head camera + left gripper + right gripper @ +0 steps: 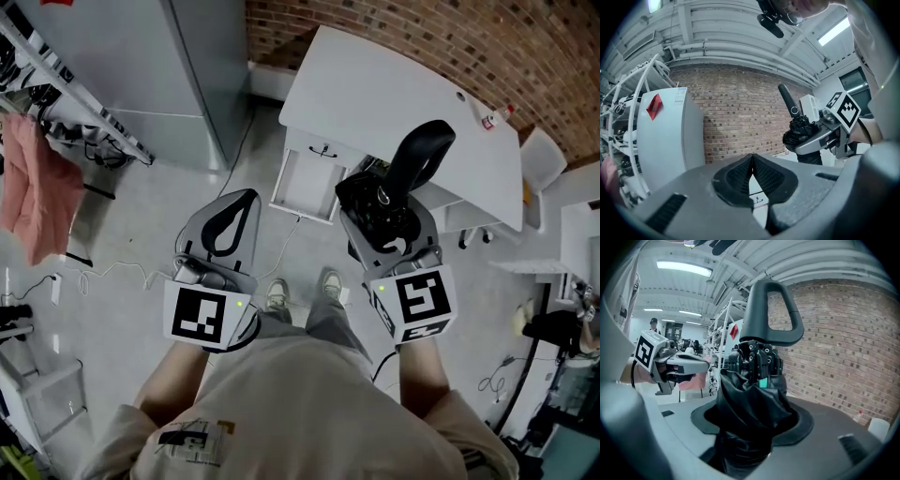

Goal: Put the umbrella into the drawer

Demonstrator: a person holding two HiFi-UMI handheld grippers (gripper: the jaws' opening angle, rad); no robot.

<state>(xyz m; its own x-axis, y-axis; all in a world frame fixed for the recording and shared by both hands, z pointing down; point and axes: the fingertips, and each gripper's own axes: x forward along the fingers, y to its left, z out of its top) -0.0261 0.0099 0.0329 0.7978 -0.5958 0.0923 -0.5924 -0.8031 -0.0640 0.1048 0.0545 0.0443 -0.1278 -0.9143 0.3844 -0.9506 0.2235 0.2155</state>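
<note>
A folded black umbrella (pixel 414 157) is clamped in my right gripper (pixel 380 214), its looped handle pointing up and away towards the table. In the right gripper view the umbrella's bunched cloth (pixel 750 408) fills the gap between the jaws, and the handle (pixel 771 310) rises above it. The white drawer (pixel 305 183) hangs open under the table's near edge, just ahead of both grippers. My left gripper (pixel 225 225) is at the left, shut with nothing in it; its pads (pixel 740 176) meet along a line. The left gripper view also shows the umbrella (pixel 800 133) at its right.
The white table (pixel 394 103) stands against a brick wall, with a small bottle (pixel 495 117) at its far corner. A grey cabinet (pixel 178 66) stands to the drawer's left. A rack with a pink cloth (pixel 33 183) is at far left. Cables (pixel 103 274) lie on the floor.
</note>
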